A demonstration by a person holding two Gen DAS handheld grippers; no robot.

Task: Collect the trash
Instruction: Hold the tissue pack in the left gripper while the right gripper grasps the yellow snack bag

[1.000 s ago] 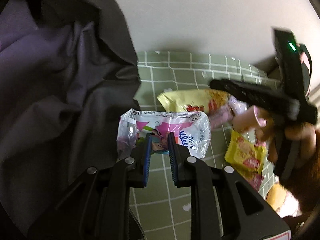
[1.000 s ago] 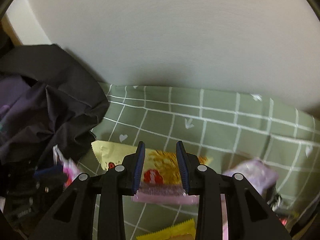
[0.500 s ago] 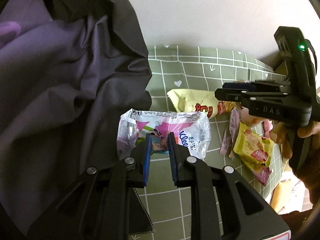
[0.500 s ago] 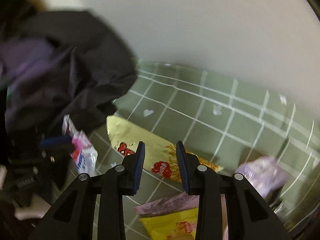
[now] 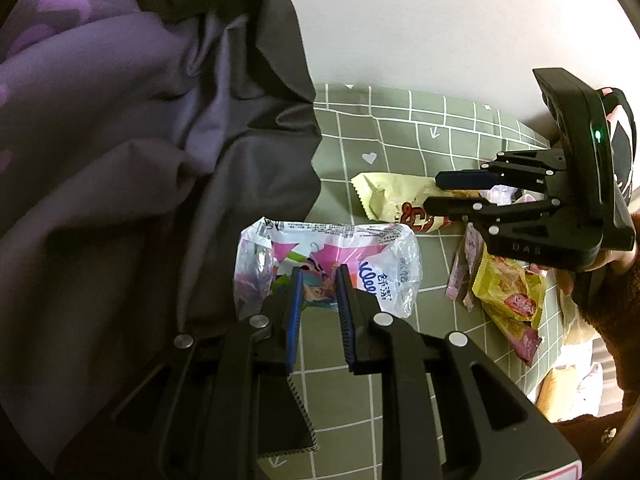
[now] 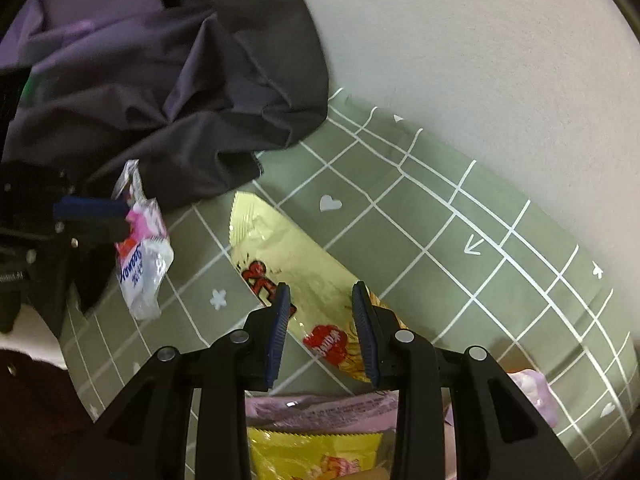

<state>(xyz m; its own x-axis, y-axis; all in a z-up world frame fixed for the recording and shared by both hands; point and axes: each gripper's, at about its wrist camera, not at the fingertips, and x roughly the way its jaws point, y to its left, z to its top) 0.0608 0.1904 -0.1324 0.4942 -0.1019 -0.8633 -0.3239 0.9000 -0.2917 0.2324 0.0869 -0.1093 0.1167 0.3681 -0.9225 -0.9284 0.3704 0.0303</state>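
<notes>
My left gripper [image 5: 318, 276] is shut on a crumpled white and pink tissue packet [image 5: 384, 256] and holds it over the green checked sheet [image 5: 400, 136]. The same packet shows in the right wrist view [image 6: 144, 268] at the left. My right gripper [image 6: 322, 300] is open, its fingers astride a long pale yellow snack wrapper [image 6: 296, 256] lying on the sheet; whether they touch it I cannot tell. The wrapper also shows in the left wrist view [image 5: 388, 192], with the right gripper [image 5: 440, 190] over its right end.
A dark purple garment [image 5: 140, 140] covers the left side and shows in the right wrist view [image 6: 160, 80] too. A yellow wrapper [image 5: 508, 292] and a pink wrapper [image 5: 464, 264] lie at the right. A white wall [image 6: 480, 60] is behind the sheet.
My right gripper has swung left and come down over the pale yellow wrapper. My left gripper keeps its hold on the tissue packet and has shifted slightly.
</notes>
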